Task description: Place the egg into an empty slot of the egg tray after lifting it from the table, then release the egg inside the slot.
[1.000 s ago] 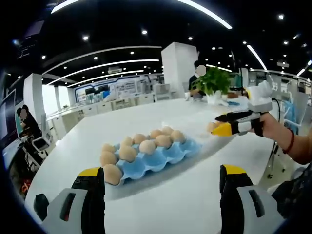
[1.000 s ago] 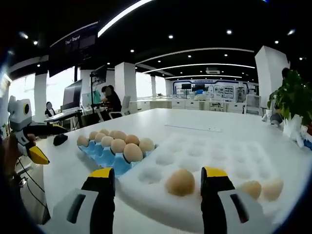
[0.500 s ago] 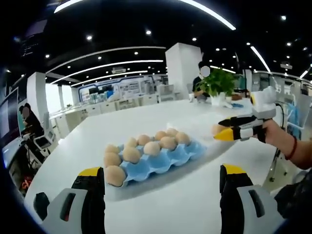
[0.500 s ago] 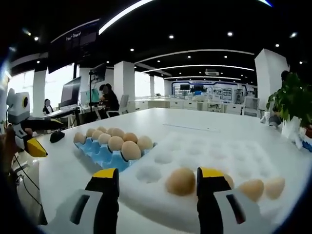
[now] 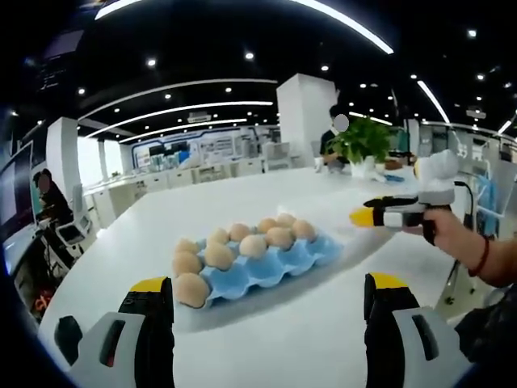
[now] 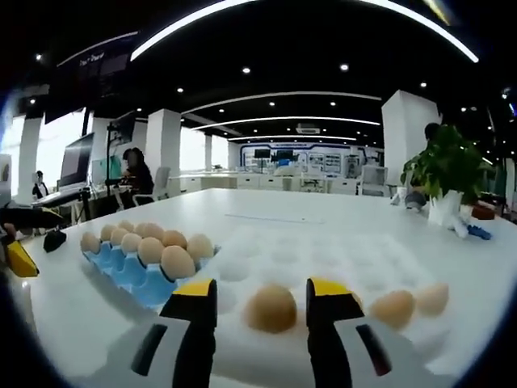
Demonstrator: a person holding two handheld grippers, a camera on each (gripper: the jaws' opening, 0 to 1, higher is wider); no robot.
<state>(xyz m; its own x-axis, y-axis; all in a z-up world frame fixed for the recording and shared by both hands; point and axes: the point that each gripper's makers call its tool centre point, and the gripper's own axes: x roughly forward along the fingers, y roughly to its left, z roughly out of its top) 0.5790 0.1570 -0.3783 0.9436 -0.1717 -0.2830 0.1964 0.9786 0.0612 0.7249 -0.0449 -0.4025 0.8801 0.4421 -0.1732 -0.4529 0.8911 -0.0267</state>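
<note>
A blue egg tray (image 5: 283, 260) with several brown eggs lies mid-table ahead of my left gripper (image 5: 266, 311), which stands wide open with nothing between its jaws. The same blue tray (image 6: 133, 271) sits left of a white egg tray (image 6: 323, 246). A brown egg (image 6: 271, 308) rests on the white tray's near edge, just ahead of and between the jaws of my right gripper (image 6: 260, 293). Those jaws are open, with narrow gaps either side of the egg. Two more eggs (image 6: 393, 308) lie to its right. A hand holds the right gripper (image 5: 380, 215) at the table's right.
The white table (image 5: 242, 202) is round, with its edge near on the left. A potted plant (image 6: 448, 174) stands at the far right. The left gripper's yellow tip (image 6: 18, 260) pokes in at the left edge. People sit at desks beyond the table.
My right gripper's jaws have drawn closer together around the egg on the white tray, and that view has shifted slightly. The left gripper stays wide open and still.
</note>
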